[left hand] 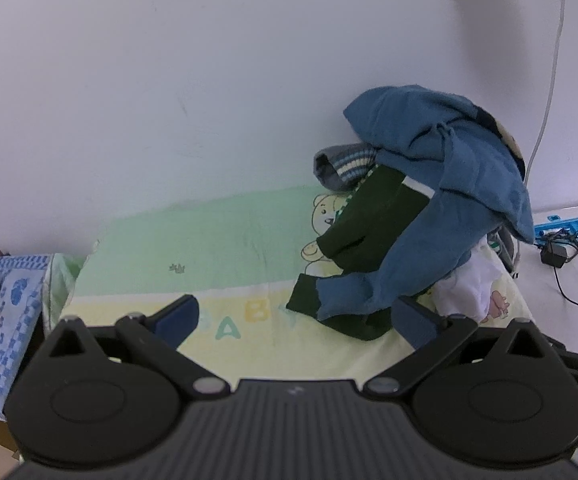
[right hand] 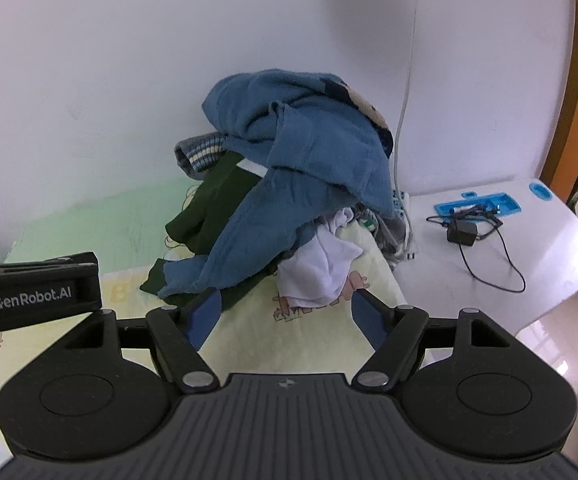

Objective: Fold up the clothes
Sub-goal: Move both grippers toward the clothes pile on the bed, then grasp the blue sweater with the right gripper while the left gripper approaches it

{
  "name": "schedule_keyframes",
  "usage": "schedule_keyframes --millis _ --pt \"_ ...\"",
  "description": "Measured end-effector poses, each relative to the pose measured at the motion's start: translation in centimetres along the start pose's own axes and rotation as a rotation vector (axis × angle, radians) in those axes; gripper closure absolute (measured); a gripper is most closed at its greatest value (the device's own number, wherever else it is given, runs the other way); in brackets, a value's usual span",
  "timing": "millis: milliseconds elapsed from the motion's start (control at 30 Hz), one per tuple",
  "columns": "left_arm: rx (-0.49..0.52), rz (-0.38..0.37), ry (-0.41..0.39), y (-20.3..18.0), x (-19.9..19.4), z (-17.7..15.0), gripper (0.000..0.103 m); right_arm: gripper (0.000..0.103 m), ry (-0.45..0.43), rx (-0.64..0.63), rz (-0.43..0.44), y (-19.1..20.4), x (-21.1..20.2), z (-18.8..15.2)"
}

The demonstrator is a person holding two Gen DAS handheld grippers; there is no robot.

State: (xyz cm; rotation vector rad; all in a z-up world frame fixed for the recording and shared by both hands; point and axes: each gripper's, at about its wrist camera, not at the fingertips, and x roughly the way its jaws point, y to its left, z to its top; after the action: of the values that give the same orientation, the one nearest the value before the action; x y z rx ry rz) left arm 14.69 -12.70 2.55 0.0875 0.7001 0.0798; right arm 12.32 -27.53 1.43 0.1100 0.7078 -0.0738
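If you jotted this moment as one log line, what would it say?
stage: before first grab | left gripper: jaws open, empty | right gripper: jaws open, empty | clothes pile: unfolded on baby blanket

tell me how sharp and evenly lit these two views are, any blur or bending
Left wrist view: blue garment sharp, a blurred dark streak crosses the wall top right, corners vignetted. Right wrist view: fisheye bows the wooden door frame, floor glares, clothes evenly lit.

Blue garment over a dark green one, white cloth, green-yellow bear-print blanket
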Motion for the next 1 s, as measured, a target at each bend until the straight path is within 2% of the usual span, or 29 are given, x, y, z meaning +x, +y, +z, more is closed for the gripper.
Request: schedule_keyframes --millis 200,333,400,467,533,667,800,867,900,933,1000 --pt "0.009 -0.043 -0.027 0.3 1.9 0.7 0.001 0.028 -0.020 -0.036 -0.018 0.5 1.3 0.6" --pt "0.074 -0.053 -0.081 -0.4 3.6 2.0 0.001 0.028 -0.042 -0.064 -0.008 0.0 3.0 2.5" --pt "0.148 -0.090 -0.059 -1.2 5.2 2.2 0.001 0.028 -0.061 -0.022 -0.019 -1.2 4.2 3.7" --pt "0.170 -0.125 -0.025 -1.5 6.8 2.0 0.001 0.027 -0.095 0.019 -0.070 -2.6 5.8 5.1" --pt "0.148 -0.168 0.004 -1.7 8.3 1.8 0.001 0.025 -0.133 0.009 -0.089 -3.4 7.9 6.5" --pt "0.111 -0.222 0.053 -2.5 10.4 2.2 0.001 0.023 -0.121 -0.137 -0.113 -2.2 12.6 8.1" --pt "0.136 -0.212 0.000 -3.3 10.4 2.7 0.001 0.023 -0.200 -0.285 -0.156 0.1 16.4 8.7" --pt "0.125 -0.202 -0.018 -3.3 10.4 2.6 0.001 0.027 -0.219 -0.356 -0.195 1.1 18.1 8.8" --pt "0.119 -0.201 -0.016 -3.2 10.4 2.5 0.001 0.042 -0.216 -0.372 -0.209 1.2 18.8 9.0" --pt "0.114 -0.199 -0.015 -3.2 10.4 2.3 0.001 0.067 -0.207 -0.333 -0.185 0.5 18.7 9.2" --pt "0.114 -0.205 -0.006 -3.2 10.5 2.0 0.001 0.078 -0.187 -0.254 -0.136 -0.8 18.6 9.6"
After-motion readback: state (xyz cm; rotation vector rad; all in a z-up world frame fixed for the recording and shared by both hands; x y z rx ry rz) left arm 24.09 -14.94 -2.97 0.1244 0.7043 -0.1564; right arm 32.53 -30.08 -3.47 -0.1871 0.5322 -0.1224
